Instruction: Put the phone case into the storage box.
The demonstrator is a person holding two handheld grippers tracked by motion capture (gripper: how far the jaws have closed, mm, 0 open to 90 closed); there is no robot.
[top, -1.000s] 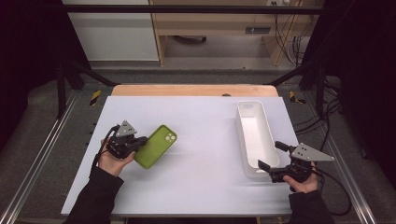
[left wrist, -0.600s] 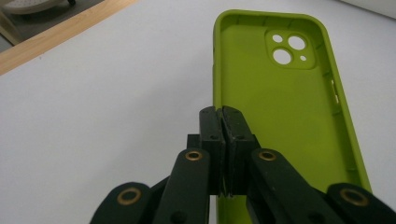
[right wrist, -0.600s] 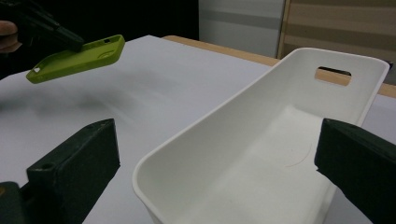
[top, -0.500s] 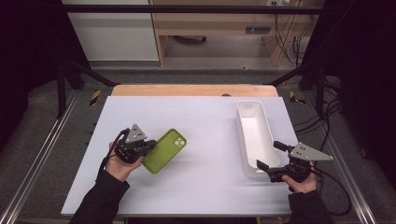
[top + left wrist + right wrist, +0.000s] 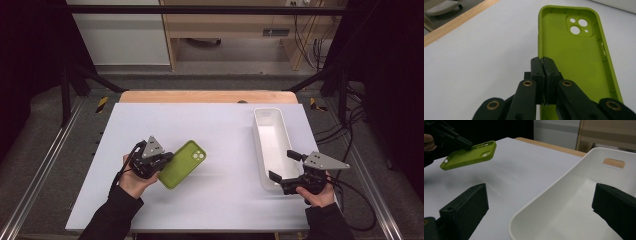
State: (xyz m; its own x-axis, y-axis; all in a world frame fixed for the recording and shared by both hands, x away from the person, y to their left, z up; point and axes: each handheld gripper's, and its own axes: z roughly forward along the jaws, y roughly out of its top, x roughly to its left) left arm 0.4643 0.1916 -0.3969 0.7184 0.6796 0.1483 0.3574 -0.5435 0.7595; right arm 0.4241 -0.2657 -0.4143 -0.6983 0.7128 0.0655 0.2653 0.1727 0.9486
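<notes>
Left gripper view: smooth lime-green phone case (image 5: pixel 579 65)

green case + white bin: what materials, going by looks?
Green phone case: looks like soft silicone or TPU, matte; thin wall, moulded camera cut-outs, no glare. White bin: likely rigid moulded plastic, smooth satin; rounded rim, soft sheen, cut-out handle slot. Neither is certain from looks alone.

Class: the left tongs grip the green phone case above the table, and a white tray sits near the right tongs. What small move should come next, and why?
Probably carry the phone case a little further toward the tray. The left tongs are clamped on its edge, it hangs clear of the table, and the tray is empty.
</notes>
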